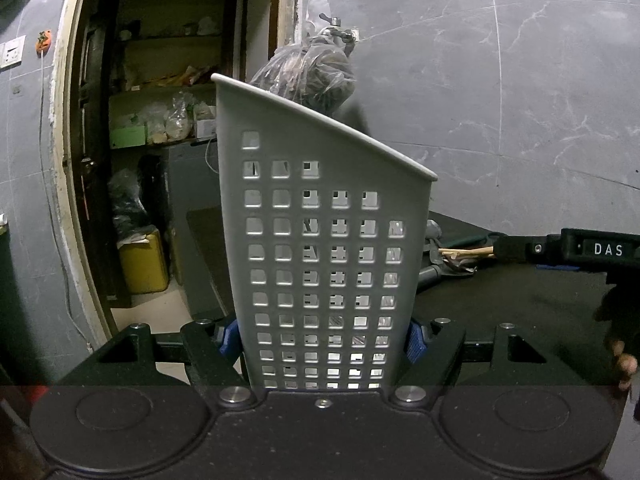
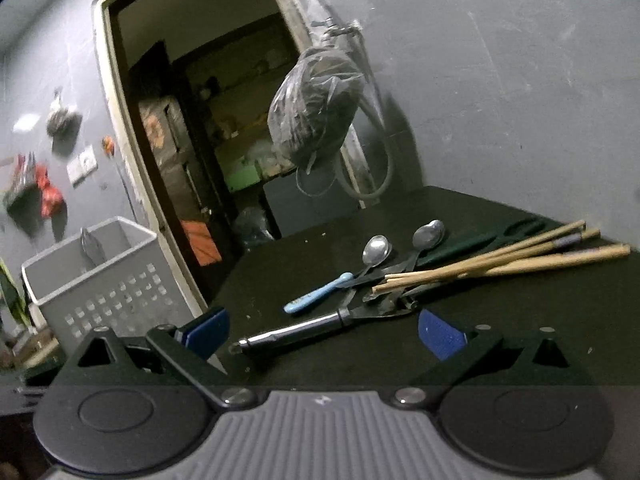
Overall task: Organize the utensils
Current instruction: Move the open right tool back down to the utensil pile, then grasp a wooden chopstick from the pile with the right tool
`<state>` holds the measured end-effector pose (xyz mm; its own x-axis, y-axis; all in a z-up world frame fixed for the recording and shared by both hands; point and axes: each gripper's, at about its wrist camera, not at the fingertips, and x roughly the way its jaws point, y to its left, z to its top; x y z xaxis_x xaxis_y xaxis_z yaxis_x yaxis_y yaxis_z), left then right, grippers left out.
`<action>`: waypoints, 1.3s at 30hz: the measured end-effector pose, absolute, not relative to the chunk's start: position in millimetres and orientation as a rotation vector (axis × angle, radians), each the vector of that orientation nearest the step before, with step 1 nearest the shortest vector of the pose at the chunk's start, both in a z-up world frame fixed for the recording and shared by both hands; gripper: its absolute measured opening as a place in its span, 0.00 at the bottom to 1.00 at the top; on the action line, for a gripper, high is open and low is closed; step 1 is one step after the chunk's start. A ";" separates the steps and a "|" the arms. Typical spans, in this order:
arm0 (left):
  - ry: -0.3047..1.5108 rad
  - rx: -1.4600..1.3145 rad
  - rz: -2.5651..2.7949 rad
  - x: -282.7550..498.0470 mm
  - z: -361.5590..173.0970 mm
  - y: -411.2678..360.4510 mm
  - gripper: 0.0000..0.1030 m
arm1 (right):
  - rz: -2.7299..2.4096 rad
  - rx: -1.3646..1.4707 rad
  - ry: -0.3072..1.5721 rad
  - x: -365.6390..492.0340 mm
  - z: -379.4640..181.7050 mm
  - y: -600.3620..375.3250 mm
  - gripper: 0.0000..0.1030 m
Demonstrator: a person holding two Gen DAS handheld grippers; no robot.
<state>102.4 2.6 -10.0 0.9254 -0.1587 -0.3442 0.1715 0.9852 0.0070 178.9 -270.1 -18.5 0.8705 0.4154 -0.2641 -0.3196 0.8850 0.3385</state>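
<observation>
Two spoons (image 2: 402, 242), blue-handled utensil (image 2: 318, 294), chopsticks (image 2: 508, 260), pliers (image 2: 320, 322) lie heaped on counter (image 2: 500, 340); rigid, light, likely slippery, best taken mid-handle. Right gripper (image 2: 324, 334) spread, empty, near pliers handle. Left gripper (image 1: 324, 338) clenched on holder (image 1: 320, 240): light stiff plastic

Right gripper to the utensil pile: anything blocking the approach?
Nothing visible. The right gripper is open, with bare tabletop between its jaws and the pliers lying nearest, handle toward it. Chopsticks rest across the pile behind. The left gripper holds the grey basket off to the left.
</observation>
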 end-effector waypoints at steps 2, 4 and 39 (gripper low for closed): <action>0.350 0.036 -0.169 102.0 -10.1 3.3 0.73 | 0.403 0.237 0.352 182.5 -13.4 -270.3 1.00; 0.350 0.037 -0.169 101.7 -10.0 3.6 0.73 | 0.401 0.176 0.359 187.5 -7.2 -270.6 1.00; 0.356 0.020 -0.141 105.9 -12.4 -1.0 0.73 | 0.728 -1.259 0.538 302.2 -18.4 -217.3 0.43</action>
